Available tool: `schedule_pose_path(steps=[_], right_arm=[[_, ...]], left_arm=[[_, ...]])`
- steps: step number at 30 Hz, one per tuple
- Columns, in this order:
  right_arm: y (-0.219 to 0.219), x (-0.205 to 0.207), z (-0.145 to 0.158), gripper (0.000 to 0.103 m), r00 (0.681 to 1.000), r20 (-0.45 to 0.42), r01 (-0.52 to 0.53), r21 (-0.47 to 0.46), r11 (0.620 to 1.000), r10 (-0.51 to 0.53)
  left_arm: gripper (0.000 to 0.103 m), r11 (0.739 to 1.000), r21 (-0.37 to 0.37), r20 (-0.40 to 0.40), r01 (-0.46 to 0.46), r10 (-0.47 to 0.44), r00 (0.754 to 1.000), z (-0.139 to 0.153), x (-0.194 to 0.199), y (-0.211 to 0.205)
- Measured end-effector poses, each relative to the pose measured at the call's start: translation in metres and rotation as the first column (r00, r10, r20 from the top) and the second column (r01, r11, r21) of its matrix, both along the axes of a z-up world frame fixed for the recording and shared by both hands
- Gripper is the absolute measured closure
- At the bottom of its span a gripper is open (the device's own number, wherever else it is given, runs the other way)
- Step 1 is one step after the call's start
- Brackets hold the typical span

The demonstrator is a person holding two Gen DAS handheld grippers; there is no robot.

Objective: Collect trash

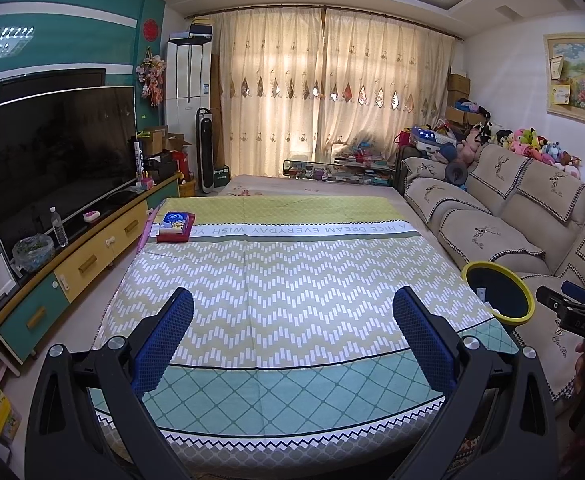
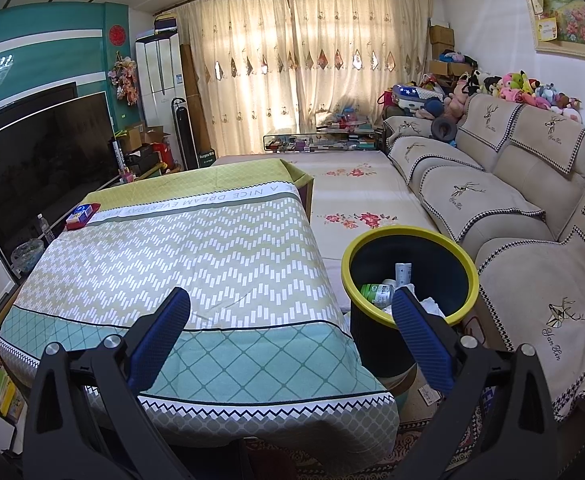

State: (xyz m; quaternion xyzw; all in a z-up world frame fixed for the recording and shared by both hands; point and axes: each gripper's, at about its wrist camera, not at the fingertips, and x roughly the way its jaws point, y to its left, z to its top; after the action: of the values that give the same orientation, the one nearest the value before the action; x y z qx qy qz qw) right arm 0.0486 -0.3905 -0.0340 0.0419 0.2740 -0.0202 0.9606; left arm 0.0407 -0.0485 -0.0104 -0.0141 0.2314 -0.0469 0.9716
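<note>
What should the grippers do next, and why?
Probably nothing more than drawing back: both the left gripper and the right gripper are open and hold nothing. The bin already holds a bottle, a tube and crumpled paper. The table cloth carries only a tissue box at its far left, which does not look like trash.

The desk cloth [image 2: 212, 256] shows white zigzags on olive, then a mint diamond grid. The bin [image 2: 408, 276] is dark with a yellow rim. Both tongs' pads [image 1: 172, 340] are blue mesh on black arms.
</note>
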Motion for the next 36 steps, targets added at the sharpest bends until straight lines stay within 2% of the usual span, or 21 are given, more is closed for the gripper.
schedule_pose_path(steps=[13,22,25,27,31,36], right_arm=[[0.0,0.001,-0.001,0.007,1.0,-0.003,0.001,-0.001,1.0,-0.001],[0.004,0.003,-0.009,0.007,1.0,-0.013,0.0,0.002,1.0,0.0],[0.004,0.005,-0.01,0.007,1.0,-0.018,0.0,0.004,1.0,0.0],[0.005,0.008,-0.01,0.007,1.0,-0.02,-0.003,0.003,1.0,0.003],[0.011,0.025,-0.009,0.007,0.999,-0.028,-0.024,-0.002,1.0,0.024],[0.029,0.09,-0.009,0.007,0.992,-0.079,-0.099,0.032,0.995,0.101]], left_arm=[[0.005,1.0,-0.001,-0.004,0.003,-0.003,1.0,-0.001,0.001,0.0],[0.005,1.0,-0.024,-0.038,0.013,-0.014,0.999,-0.008,0.012,0.002],[0.005,0.999,-0.037,-0.01,0.031,-0.031,0.999,-0.008,0.014,0.004],[0.005,1.0,-0.015,0.006,0.026,-0.025,1.0,-0.007,0.017,0.003],[0.005,0.999,0.006,-0.021,0.04,-0.04,0.999,-0.004,0.043,0.003],[0.005,0.998,0.056,-0.088,0.006,-0.001,0.996,-0.024,0.121,0.017]])
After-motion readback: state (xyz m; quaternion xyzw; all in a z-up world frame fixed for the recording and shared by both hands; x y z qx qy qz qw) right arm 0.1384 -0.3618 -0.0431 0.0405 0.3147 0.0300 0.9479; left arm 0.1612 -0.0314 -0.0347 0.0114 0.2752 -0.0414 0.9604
